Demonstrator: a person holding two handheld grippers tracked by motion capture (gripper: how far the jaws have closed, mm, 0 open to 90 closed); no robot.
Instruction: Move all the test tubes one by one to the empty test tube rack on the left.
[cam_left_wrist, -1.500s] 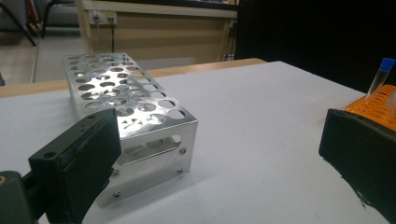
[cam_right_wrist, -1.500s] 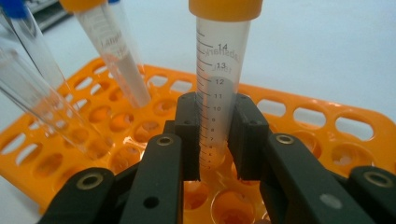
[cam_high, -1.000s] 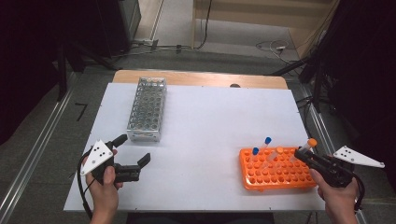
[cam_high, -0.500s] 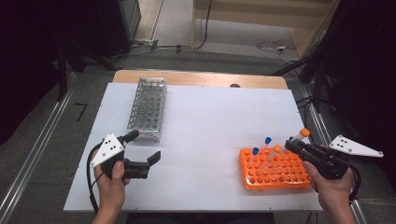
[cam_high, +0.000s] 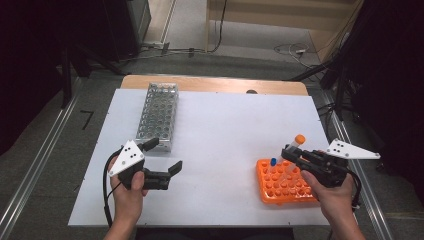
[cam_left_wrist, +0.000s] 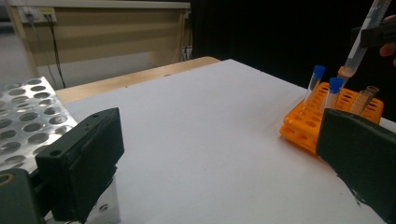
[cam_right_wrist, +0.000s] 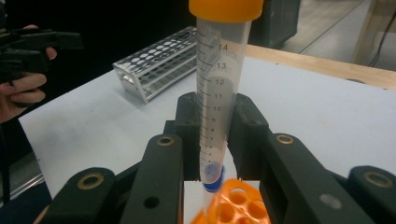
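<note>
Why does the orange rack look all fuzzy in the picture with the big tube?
In the right gripper view the camera focuses on the orange-capped tube between the jaws, so the orange rack at the bottom edge blurs; in the left gripper view the near black jaws look soft, while the rack is clearer.

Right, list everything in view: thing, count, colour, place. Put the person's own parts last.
orange-capped tube: one, clear with orange cap, clamped upright in the right gripper above the orange rack.
blue-capped tubes: two in the left gripper view, clear with blue caps, standing in the orange rack.
orange rack: one, orange, near right of the table.
metal rack: one, silver, far left of the table, no tubes visible in it.
table: one, white top, wooden far edge.
left gripper: one, black, jaws open, above the near left of the table.
right gripper: one, black, shut on the tube.
hands: two, one holding each gripper.
</note>
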